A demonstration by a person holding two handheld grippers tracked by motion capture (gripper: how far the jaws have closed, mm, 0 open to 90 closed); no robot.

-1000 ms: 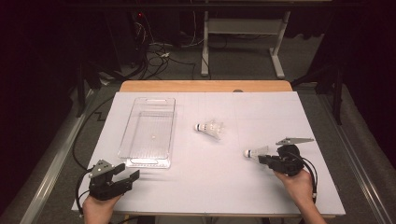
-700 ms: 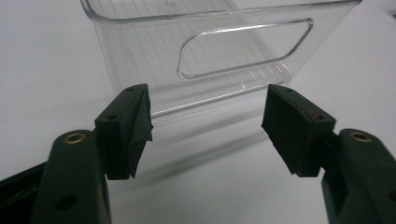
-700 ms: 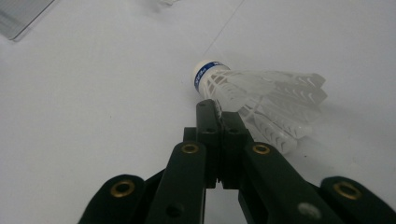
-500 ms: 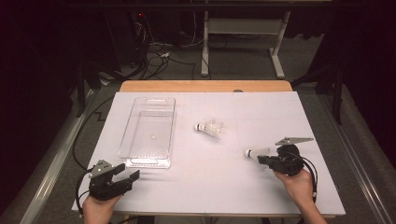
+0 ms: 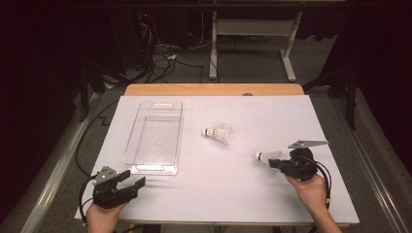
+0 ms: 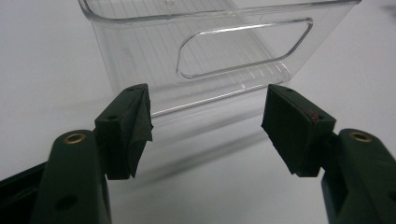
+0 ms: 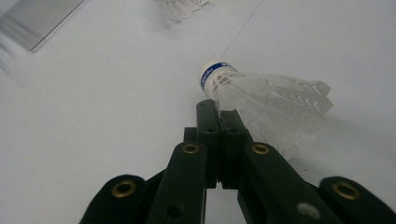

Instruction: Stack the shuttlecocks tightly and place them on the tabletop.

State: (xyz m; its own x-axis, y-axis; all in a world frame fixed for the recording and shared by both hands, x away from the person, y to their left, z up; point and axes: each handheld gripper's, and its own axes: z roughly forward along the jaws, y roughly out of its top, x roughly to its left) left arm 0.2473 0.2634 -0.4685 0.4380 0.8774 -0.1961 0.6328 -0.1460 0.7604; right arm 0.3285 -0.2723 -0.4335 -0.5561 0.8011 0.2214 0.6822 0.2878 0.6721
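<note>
A white shuttlecock (image 5: 266, 156) (image 7: 261, 100) lies at the right of the white table, its cork pointing left. My right gripper (image 5: 273, 163) (image 7: 218, 109) is shut, its pads pressed together and its tips nipping the skirt's lower edge just behind the cork. A second shuttlecock (image 5: 219, 134) (image 7: 180, 7) lies mid-table, apart from both grippers. My left gripper (image 5: 133, 178) (image 6: 208, 126) rests open at the front left with nothing between its pads. It faces the near end wall of a clear plastic bin (image 5: 151, 167) (image 6: 210, 56), a short way off.
The bin is empty, long, and runs away from me on the left half of the table; its near wall has a handle slot. The white sheet (image 5: 218, 194) covers the table. Beyond the far wooden edge (image 5: 214, 90) are cables and desk legs.
</note>
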